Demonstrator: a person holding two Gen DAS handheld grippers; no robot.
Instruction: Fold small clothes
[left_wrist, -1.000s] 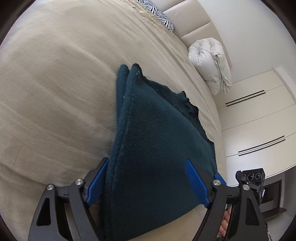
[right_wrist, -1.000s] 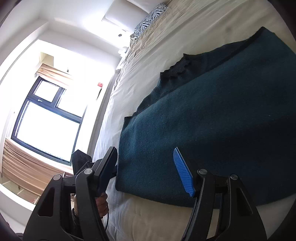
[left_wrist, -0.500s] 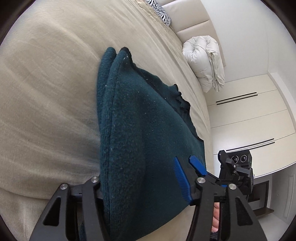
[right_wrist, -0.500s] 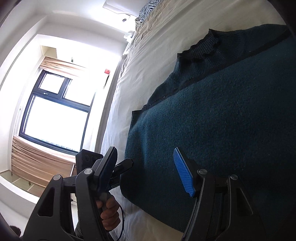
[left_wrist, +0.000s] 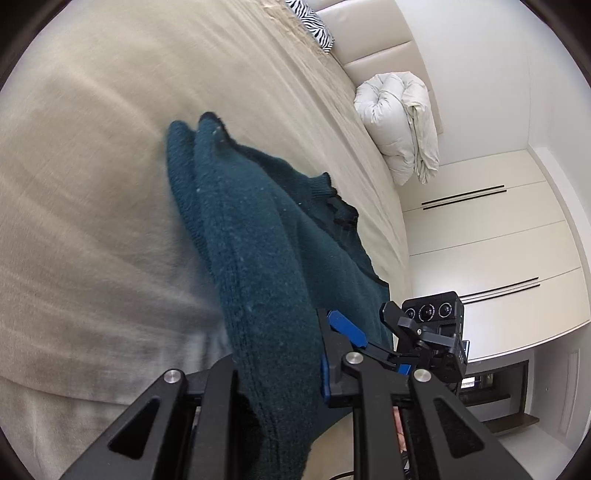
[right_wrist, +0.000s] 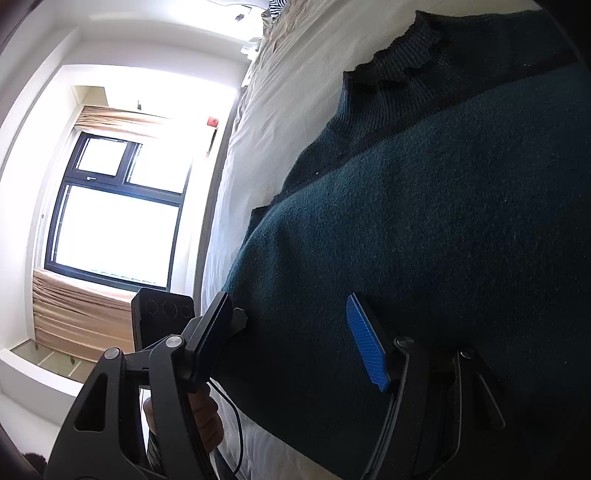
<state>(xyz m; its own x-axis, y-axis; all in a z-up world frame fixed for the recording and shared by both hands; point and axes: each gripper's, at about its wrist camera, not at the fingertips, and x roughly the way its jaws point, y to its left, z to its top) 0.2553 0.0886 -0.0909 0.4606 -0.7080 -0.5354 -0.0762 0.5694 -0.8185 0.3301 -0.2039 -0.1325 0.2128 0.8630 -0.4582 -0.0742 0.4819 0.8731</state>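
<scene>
Sweater (left_wrist: 280, 295) edge between the closing left claw (left_wrist: 277, 373), its hem within the open right claw (right_wrist: 291, 332).

A home bedroom: bed (left_wrist: 110, 184); rolled duvet (left_wrist: 399, 122); wardrobe (left_wrist: 491, 229); window (right_wrist: 110, 221).

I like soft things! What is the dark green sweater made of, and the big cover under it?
The sweater looks like knitted wool or a wool-like yarn: fuzzy, matte, with ribbed stitches at the collar and tiny lint specks. The bed cover looks like smooth woven cloth, maybe cotton or linen: beige, matte, with soft creases. The exact fibre cannot be told by sight.
</scene>
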